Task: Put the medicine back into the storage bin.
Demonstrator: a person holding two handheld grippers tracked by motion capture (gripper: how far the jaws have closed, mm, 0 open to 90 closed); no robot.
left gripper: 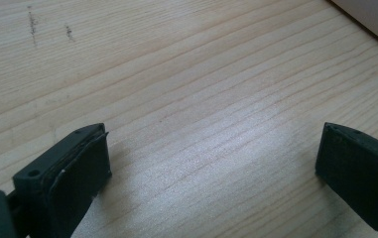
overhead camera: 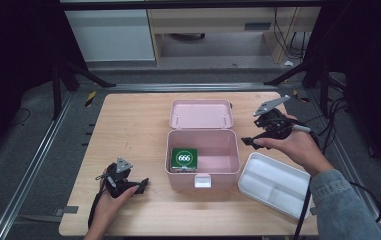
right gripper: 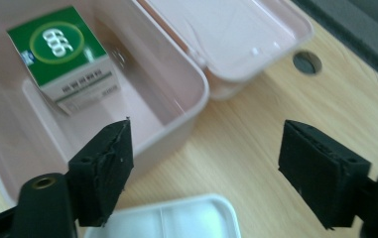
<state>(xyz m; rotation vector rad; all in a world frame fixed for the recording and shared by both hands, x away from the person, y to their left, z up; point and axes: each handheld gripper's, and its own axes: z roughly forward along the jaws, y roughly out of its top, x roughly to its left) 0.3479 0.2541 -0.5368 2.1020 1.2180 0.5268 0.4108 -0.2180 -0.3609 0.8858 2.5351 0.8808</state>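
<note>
Right gripper [overhead camera: 258,140] hangs empty, jaws apart, beside the pink box [overhead camera: 230,150] holding a green carton [overhead camera: 184,158]. Left gripper [overhead camera: 140,185] rests open on the wooden table [overhead camera: 128,125]. Dark floor and metal rails surround it.

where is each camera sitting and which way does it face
High view: above the person's side, looking forward and down on the table; both forearms, left claw, right claw.
Left gripper view: on the left claw, facing bare tabletop.
Right gripper view: on the right claw, facing the pink box.
Shared: high and right gripper views show the green carton and white tray.
</note>
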